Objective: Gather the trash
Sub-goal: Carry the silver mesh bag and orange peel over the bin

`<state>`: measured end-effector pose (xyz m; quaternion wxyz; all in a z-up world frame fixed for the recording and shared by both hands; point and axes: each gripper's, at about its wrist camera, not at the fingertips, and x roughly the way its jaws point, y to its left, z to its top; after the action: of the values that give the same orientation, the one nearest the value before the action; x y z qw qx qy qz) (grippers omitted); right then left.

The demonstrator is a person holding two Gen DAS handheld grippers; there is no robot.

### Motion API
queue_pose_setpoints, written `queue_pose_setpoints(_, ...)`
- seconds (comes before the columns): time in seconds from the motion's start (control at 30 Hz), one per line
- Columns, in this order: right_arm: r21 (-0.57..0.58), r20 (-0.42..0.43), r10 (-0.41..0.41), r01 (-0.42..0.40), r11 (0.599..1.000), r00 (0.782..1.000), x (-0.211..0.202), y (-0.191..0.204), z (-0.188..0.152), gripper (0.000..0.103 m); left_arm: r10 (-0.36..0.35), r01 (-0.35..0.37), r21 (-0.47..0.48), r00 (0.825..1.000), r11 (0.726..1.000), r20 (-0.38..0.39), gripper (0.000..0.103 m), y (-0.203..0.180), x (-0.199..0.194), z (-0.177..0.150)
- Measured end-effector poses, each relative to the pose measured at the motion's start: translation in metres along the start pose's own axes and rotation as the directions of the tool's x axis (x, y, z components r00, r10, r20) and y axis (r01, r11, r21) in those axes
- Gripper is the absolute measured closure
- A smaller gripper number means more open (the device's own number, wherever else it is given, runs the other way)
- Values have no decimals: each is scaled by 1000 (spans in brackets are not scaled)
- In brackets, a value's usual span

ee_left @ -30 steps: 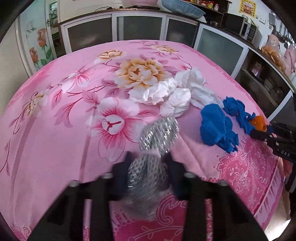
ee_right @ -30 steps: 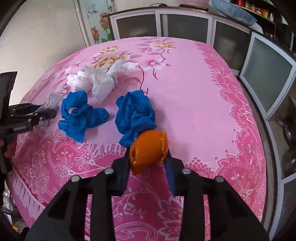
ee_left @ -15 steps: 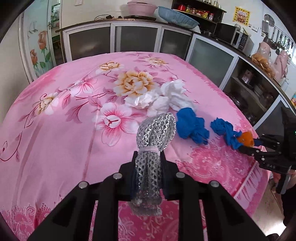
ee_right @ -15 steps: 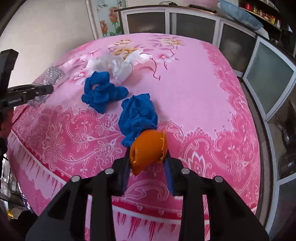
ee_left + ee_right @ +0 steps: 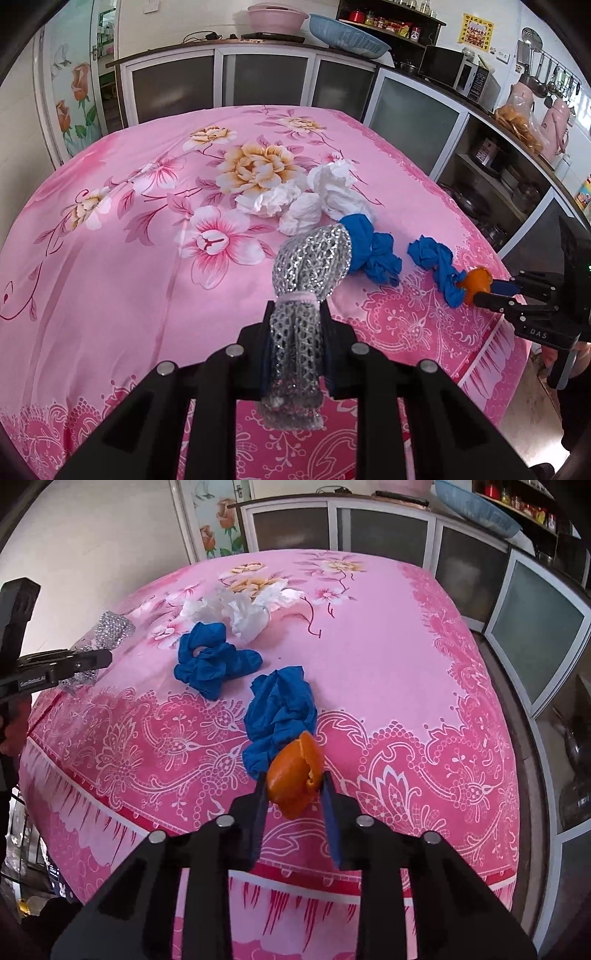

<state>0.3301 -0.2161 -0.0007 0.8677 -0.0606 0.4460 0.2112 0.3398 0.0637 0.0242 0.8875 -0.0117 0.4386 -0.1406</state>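
Note:
My left gripper (image 5: 295,314) is shut on a silver mesh wrapper (image 5: 306,266) and holds it above the pink flowered tablecloth (image 5: 129,258). My right gripper (image 5: 293,779) is shut on an orange peel (image 5: 295,771), lifted over the table's near edge. On the cloth lie crumpled white tissues (image 5: 295,195) and two blue gloves (image 5: 216,661) (image 5: 280,712). The right gripper with the peel also shows in the left wrist view (image 5: 491,288); the left gripper with the mesh shows in the right wrist view (image 5: 92,657).
Grey cabinets (image 5: 266,81) run behind and along the right side of the table, with basins (image 5: 347,35) and a microwave (image 5: 454,70) on top. The floor (image 5: 532,406) shows past the cloth's fringe.
Both grippers have lifted and pulled back from the table with their loads. The mesh wrapper has come up off the cloth. The orange peel has moved away from the blue glove.

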Motion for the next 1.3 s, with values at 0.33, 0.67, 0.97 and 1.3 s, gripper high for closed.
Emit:
queue_pose_setpoints(0.33,42,108,22,-27,999,994,-62,-8,-15,80,-30,29,24,999,999,20,83,-18,-21,-9)
queue_pose_setpoints(0.67,184,179,-69,36,982,981,-138,-48,-76,80,-133,127,149,990,981,36,83,-100,-46,-16)
queue_pose_setpoints(0.97,382,149,-254,181,906,956,-207,-108,-172,80,-329,332,327,942,885,-65,83,-237,-27,-31)
queue_pose_setpoints(1.3,611,15,-372,286,738,928,-225,-178,-286,80,-479,555,460,832,694,-281,83,-411,19,-74)
